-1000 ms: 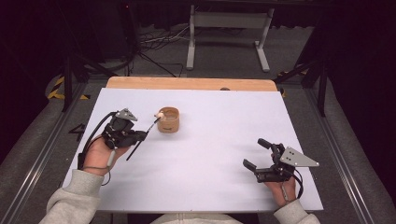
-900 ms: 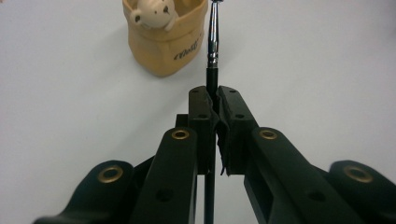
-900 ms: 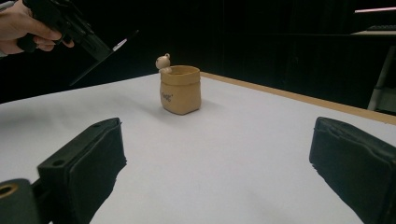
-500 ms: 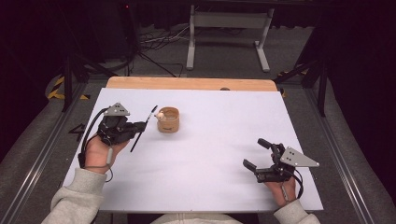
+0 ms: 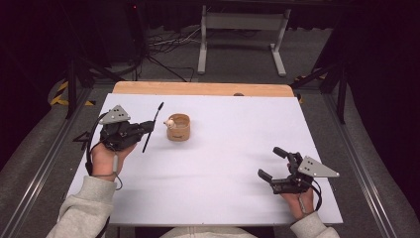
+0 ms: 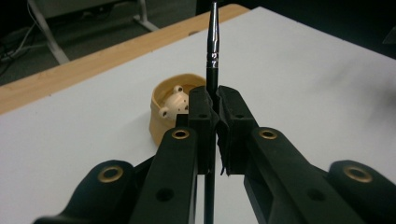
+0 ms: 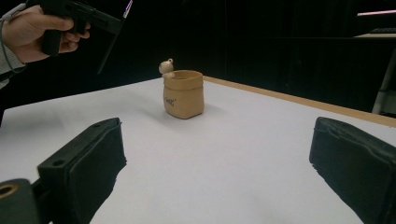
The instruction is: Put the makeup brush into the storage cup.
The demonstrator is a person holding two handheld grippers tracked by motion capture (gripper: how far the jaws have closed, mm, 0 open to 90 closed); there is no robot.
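My left gripper (image 6: 212,109) clamps a thin black brush (image 6: 212,42) mid-shaft, its tip rising just beside the tan bear-figure pot (image 5: 178,127) on the white table (image 5: 223,163). My right gripper (image 5: 276,164) rests well apart, jaws wide, holding nothing.

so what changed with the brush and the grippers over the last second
The left gripper, shut on the thin black brush, tilted the brush from lying low and pointing at the cup to more upright, its tip up beside the cup. The grip held. The cup and the open right gripper stayed put.
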